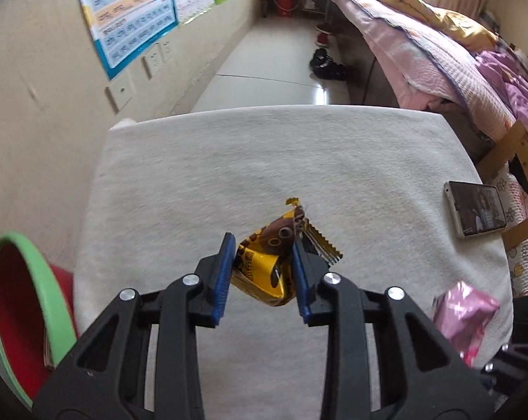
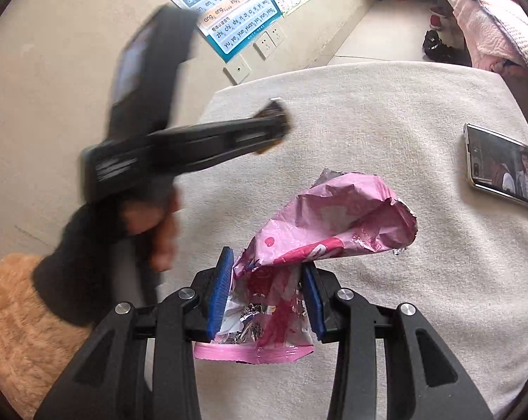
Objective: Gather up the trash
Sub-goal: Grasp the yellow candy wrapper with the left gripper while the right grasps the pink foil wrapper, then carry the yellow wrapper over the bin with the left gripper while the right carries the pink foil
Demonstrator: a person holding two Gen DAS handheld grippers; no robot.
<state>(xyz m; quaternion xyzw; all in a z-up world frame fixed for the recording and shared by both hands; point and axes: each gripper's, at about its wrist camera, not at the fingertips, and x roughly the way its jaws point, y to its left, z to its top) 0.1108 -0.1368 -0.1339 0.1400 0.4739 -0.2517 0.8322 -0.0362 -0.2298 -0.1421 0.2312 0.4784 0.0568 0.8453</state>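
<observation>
Bin: a red plastic bin with a light-green rim stands at the far left of the left wrist view, against the beige wall and beside the table's left edge.
Table cover: a white fuzzy cloth spreads over the whole table top.
Left gripper: the black two-finger gripper with blue ribbed pads is clamped on a yellow and brown crinkled foil snack wrapper; both pads press its sides.
Yellow wrapper: it sits between the pads near the middle of the cloth, its silver serrated end sticking out to the right of the right pad.
Left hand: in the right wrist view a hand in a black sleeve holds the left gripper's handle, blurred, above the cloth's left part.
Right gripper: the second black gripper with blue pads is closed on a pink crumpled plastic snack bag, pads squeezing its lower part.
Pink bag: its torn open mouth flares up and to the right above the pads; its sealed pink edge hangs below them.
Phone: a white smartphone with a lit screen lies flat near the cloth's right edge, well apart from both wrappers.
Bed: pink and yellow bedding lies heaped at the far right.
</observation>
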